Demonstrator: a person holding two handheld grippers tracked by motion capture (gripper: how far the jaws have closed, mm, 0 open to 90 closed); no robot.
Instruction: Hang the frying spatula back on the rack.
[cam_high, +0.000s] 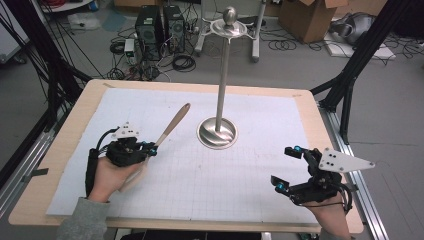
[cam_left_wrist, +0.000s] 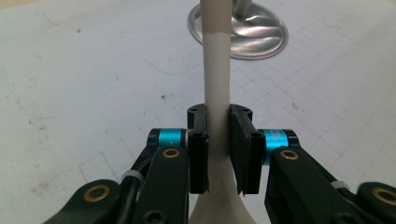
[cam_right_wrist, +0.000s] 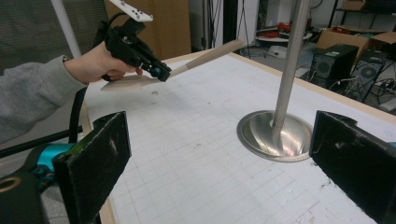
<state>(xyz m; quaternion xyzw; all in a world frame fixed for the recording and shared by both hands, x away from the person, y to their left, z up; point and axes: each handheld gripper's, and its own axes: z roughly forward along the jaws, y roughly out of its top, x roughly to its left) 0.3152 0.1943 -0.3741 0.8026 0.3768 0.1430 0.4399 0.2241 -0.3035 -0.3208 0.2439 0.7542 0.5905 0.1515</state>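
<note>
My left gripper (cam_high: 148, 148) is shut on a wooden spatula (cam_high: 172, 124), held above the white mat with its handle pointing up and away toward the metal stand (cam_high: 218, 132). In the left gripper view the spatula's neck (cam_left_wrist: 217, 93) is pinched between both jaws, and the left gripper (cam_left_wrist: 218, 140) faces the stand's round base (cam_left_wrist: 252, 32). The right gripper view shows the spatula (cam_right_wrist: 205, 56) lifted off the table in the left gripper (cam_right_wrist: 161, 72). My right gripper (cam_high: 286, 169) hovers open at the table's right front, its jaws wide apart around nothing; the stand's base (cam_right_wrist: 273, 133) lies ahead of the right gripper (cam_right_wrist: 224, 154).
The stand's tall pole (cam_high: 222, 75) rises to a dish and ball top (cam_high: 229, 22). A white gridded mat (cam_high: 240, 165) covers the wooden table (cam_high: 65, 145). Computer towers (cam_high: 160, 25), cables and cardboard boxes (cam_high: 310, 15) lie on the floor beyond.
</note>
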